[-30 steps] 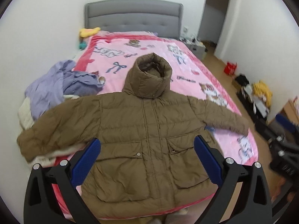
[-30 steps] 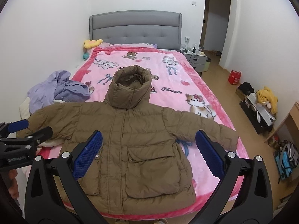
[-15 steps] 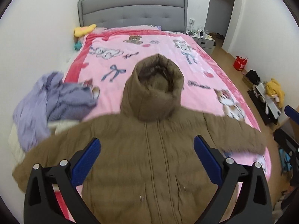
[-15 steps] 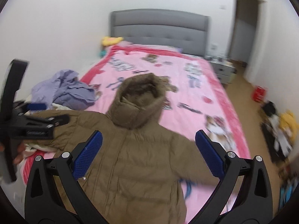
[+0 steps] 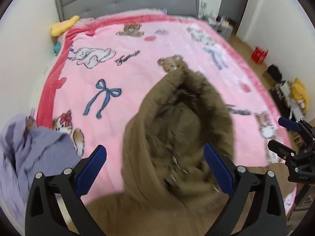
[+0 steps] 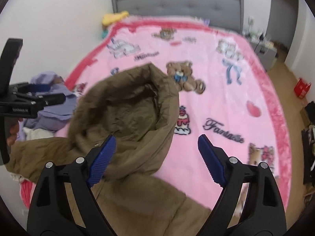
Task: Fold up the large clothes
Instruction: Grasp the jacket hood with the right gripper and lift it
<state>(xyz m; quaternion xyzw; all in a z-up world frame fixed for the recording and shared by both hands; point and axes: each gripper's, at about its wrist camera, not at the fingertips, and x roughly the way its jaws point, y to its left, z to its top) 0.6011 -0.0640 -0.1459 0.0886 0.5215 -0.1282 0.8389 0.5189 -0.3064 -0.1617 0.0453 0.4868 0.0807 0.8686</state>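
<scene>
Jacket lies spread front-up on the pink bed, hood between both grippers, left gripper jaws wide, right gripper jaws closing on nothing, probably to fold it down.

- The brown jacket runs off the bottom edge in both views; its sleeves and hem are cut off.
- Motion blur smears the jacket's zipper.
- Items on the nightstand are too small to tell.

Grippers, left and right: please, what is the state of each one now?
Left gripper: open, holding nothing, above the jacket hood.
Right gripper: open, jaws closing, holding nothing yet.
</scene>
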